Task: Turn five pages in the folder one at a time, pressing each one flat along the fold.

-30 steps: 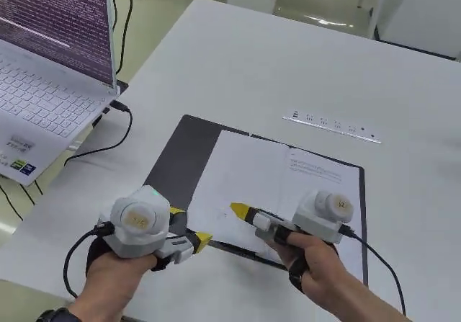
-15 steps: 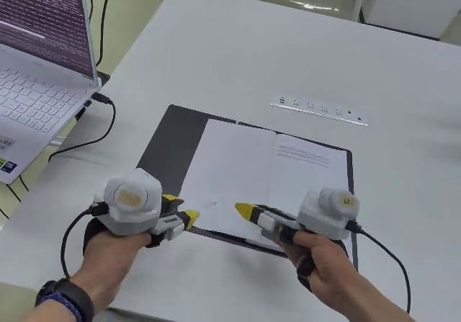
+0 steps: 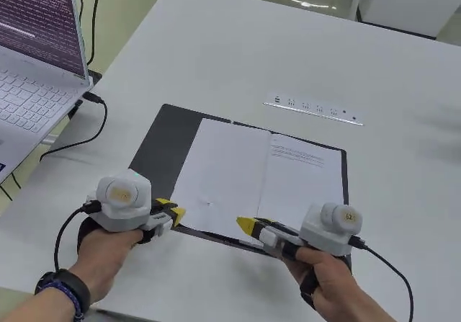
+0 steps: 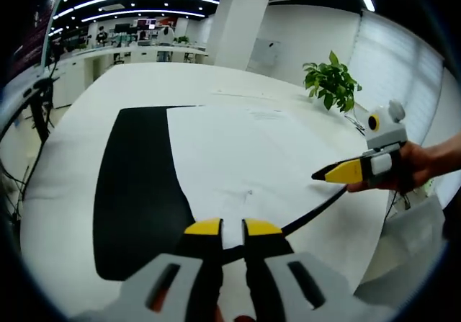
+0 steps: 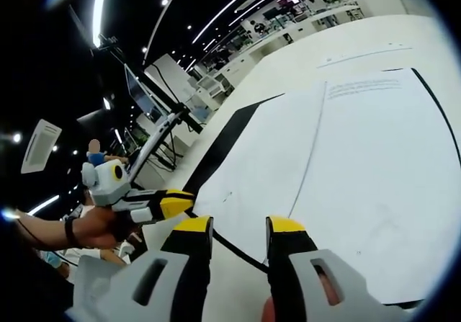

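The folder (image 3: 160, 158) lies open on the white table, black cover at the left, a blank page (image 3: 223, 171) and a page with a few printed lines (image 3: 306, 178) on either side of the fold. My left gripper (image 3: 171, 207) (image 4: 232, 227) hovers at the folder's near left edge, jaws almost together with nothing between them. My right gripper (image 3: 247, 225) (image 5: 239, 225) points left over the near edge below the fold, jaws a little apart and empty. Each gripper appears in the other's view: right gripper (image 4: 338, 171), left gripper (image 5: 169, 205).
An open laptop (image 3: 29, 70) stands at the far left, its black cable (image 3: 72, 138) trailing toward the folder. A flush socket strip (image 3: 313, 110) sits in the table beyond the folder. A potted plant (image 4: 331, 84) stands farther off. The table's near edge is just behind both hands.
The left gripper's jaws have drawn together from a wide gap. The right gripper has slid back from over the page to the folder's near edge. The head camera has shifted.
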{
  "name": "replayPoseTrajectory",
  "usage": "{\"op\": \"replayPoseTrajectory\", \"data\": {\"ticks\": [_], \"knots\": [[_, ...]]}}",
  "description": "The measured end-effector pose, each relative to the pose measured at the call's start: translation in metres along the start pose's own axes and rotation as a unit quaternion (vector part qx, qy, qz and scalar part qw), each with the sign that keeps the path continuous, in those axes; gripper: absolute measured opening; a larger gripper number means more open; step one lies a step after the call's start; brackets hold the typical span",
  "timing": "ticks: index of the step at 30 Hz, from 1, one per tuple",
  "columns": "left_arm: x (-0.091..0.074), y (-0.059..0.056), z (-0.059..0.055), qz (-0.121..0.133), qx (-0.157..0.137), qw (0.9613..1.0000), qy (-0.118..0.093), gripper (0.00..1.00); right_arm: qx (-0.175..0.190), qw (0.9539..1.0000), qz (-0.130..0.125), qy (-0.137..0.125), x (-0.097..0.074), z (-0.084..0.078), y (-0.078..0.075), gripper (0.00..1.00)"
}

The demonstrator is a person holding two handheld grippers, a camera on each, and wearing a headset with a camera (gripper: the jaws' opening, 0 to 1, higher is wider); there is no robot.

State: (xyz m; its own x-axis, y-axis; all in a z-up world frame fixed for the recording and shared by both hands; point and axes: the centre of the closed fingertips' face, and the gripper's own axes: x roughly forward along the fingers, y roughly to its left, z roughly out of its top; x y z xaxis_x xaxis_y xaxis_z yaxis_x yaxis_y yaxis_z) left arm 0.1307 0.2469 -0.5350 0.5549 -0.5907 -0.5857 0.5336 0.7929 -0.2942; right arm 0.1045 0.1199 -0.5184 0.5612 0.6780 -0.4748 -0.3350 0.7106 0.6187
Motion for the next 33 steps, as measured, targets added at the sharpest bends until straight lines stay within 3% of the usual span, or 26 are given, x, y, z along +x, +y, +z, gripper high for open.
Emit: {"op": "replayPoseTrajectory", "data": {"ticks": [4,9,13,20,28,33], "knots": [[0.004,0.001,-0.006,0.001,-0.024,0.9997,0.004,0.03,0.001,1.0,-0.001,0.004,-0.002,-0.004,-0.002,0.27],[0.013,0.0,-0.01,0.001,-0.024,0.9997,0.011,0.0,0.005,1.0,-0.002,0.008,-0.003,-0.007,-0.003,0.27],[0.019,0.002,-0.015,0.008,-0.028,0.9992,0.028,0.0,0.008,0.9999,-0.004,0.007,-0.002,-0.008,-0.005,0.26],[0.02,0.002,-0.012,0.017,-0.029,0.9992,0.02,0.0,0.008,1.0,-0.002,0.002,0.001,-0.006,-0.003,0.26],[0.015,-0.004,-0.011,0.021,-0.017,0.9995,0.019,0.0,0.009,0.9999,-0.007,-0.002,0.011,0.003,-0.011,0.22],[0.013,-0.006,-0.01,0.024,-0.016,0.9994,0.021,0.0,0.015,0.9997,-0.013,-0.011,0.022,0.017,-0.022,0.19]]}}
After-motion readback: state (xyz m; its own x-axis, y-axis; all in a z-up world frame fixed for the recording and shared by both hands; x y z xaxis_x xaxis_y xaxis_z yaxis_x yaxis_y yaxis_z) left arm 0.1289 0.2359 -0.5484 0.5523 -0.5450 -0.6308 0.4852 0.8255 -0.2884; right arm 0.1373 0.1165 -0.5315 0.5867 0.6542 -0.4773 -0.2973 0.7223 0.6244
